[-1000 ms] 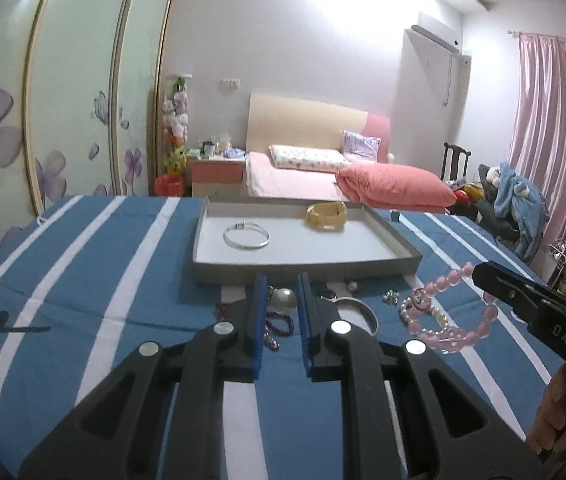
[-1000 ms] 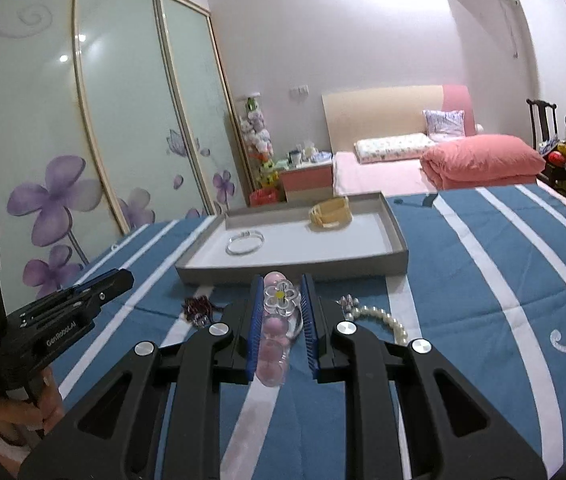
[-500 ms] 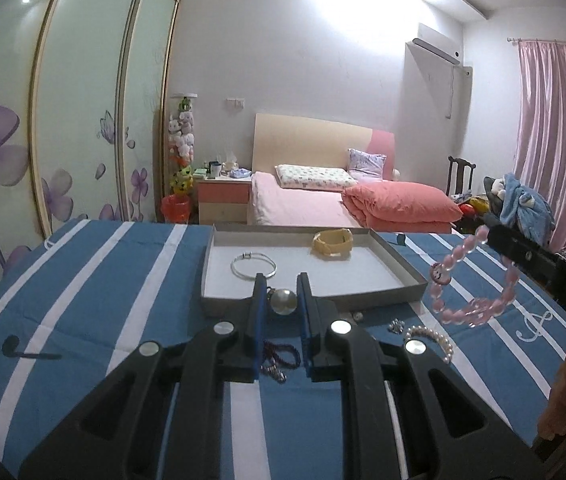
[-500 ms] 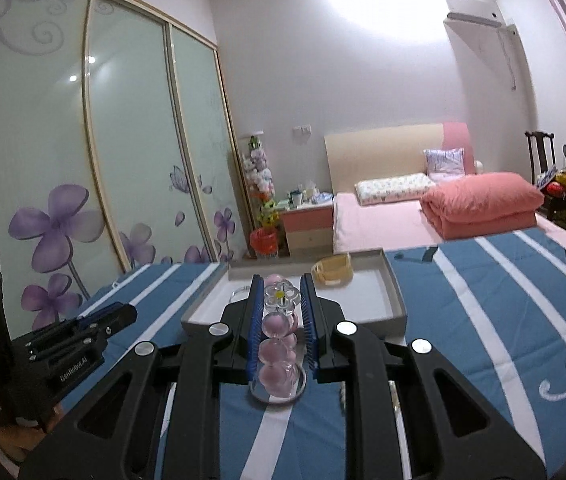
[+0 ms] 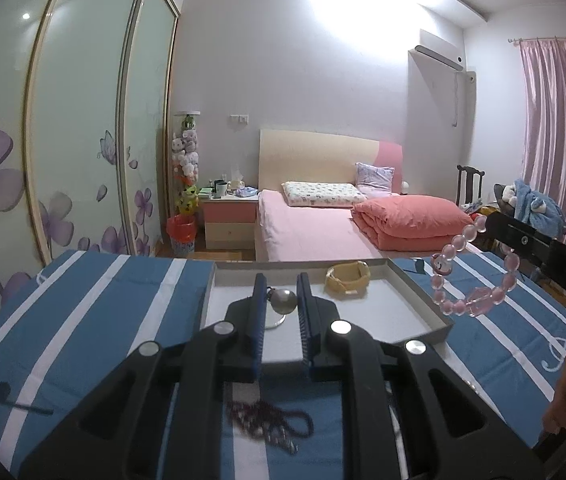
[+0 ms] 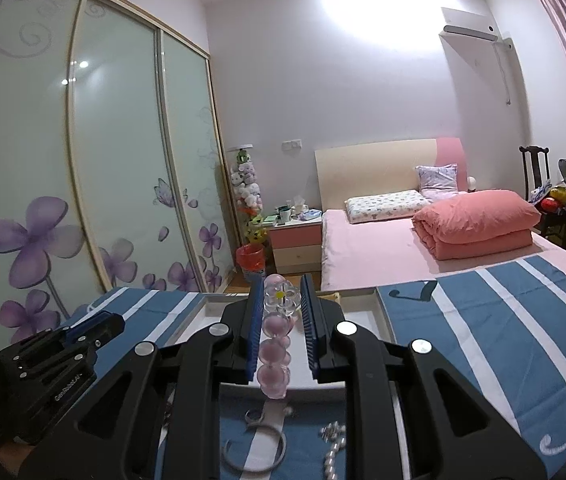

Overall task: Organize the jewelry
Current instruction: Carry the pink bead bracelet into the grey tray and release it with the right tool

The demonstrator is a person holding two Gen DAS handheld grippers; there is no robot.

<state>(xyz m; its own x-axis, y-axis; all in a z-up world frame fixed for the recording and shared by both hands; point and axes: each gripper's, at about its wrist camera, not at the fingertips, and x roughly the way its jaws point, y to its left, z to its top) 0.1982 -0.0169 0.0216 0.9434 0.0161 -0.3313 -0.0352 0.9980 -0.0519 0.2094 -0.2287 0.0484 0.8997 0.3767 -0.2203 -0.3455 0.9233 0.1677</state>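
Nearest, on the striped blue cloth (image 5: 95,312): a dark beaded strand (image 5: 267,420), a silver bangle (image 6: 253,450) and a pearl string (image 6: 333,454), not yet sorted. Above them, left gripper (image 5: 281,300) clamped narrow on a silver ball pendant (image 5: 283,300); right gripper (image 6: 281,304) pinched on a pink bead bracelet (image 6: 275,344) dangling over the right side. Beyond, grey tray (image 5: 423,300) holding a yellow bangle (image 5: 347,278) at its far end. Step in hand, likely: carrying both pieces to the tray. Next: hold over bare tray floor, lower, then release.
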